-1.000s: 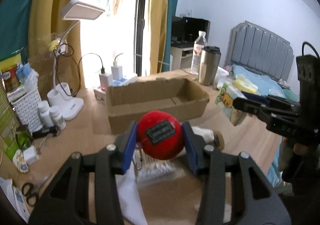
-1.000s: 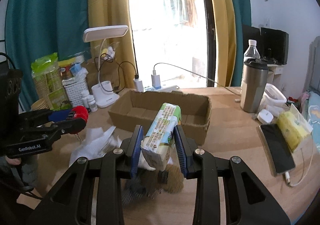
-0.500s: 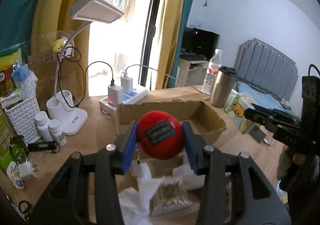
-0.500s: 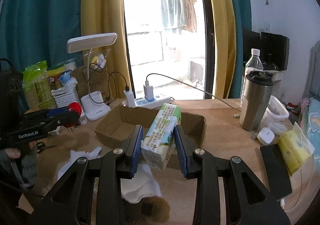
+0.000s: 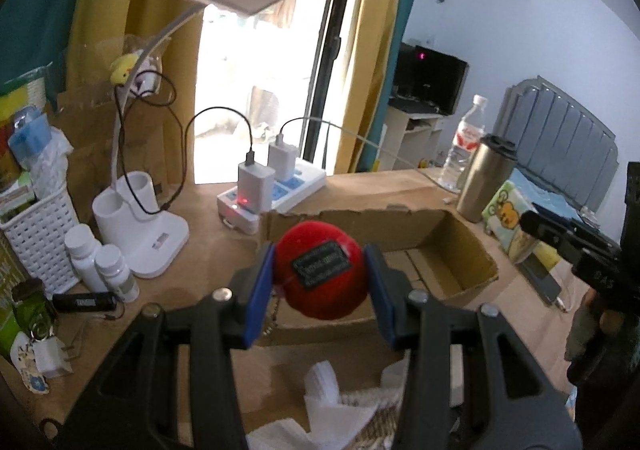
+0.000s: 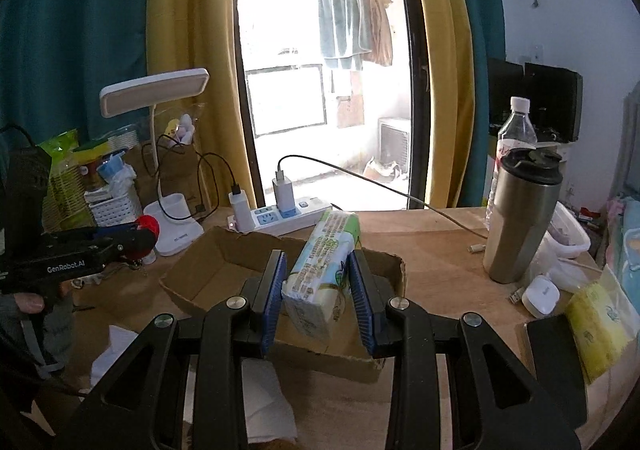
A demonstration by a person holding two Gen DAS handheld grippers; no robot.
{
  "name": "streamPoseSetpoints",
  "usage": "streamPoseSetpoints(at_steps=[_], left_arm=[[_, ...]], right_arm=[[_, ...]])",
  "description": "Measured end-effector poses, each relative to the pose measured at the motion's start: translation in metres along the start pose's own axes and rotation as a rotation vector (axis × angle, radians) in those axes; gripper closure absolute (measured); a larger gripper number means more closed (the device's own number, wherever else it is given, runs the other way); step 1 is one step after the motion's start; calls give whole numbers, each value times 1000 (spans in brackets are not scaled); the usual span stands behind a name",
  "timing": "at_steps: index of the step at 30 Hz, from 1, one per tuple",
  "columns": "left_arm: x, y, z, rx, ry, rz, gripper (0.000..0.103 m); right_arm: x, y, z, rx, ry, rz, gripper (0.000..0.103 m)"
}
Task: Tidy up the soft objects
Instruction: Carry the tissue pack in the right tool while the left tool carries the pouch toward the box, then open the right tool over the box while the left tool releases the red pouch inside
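The right gripper [image 6: 319,296] clamps a tissue pack [image 6: 323,276], long axis pointing ahead over the cardboard box [image 6: 224,250]. Left gripper [image 5: 319,290] pinches a red ball [image 5: 320,276]; only its camera shows the black label.

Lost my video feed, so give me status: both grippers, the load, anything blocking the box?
Left gripper shut on red plush ball. Right gripper shut on tissue pack. Both held over cardboard box. Nothing blocking the box.
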State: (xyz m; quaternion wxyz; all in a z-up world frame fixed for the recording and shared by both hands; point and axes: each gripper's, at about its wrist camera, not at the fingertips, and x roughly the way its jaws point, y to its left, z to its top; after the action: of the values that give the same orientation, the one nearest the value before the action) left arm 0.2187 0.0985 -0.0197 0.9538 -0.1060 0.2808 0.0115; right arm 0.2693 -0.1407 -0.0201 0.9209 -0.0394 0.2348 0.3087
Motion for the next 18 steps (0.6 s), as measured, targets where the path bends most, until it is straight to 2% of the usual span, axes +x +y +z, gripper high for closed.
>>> streamPoseSetpoints(at_steps=[10, 17, 18], left_arm=[[41, -2, -4, 2, 82, 33, 57], [48, -3, -5, 6, 102, 34, 56], [49, -2, -5, 5, 104, 33, 53]], right_arm=[[28, -11, -5, 9, 32, 10, 69], [29, -13, -7, 16, 37, 3, 69], [28, -12, -8, 19, 36, 3, 69]])
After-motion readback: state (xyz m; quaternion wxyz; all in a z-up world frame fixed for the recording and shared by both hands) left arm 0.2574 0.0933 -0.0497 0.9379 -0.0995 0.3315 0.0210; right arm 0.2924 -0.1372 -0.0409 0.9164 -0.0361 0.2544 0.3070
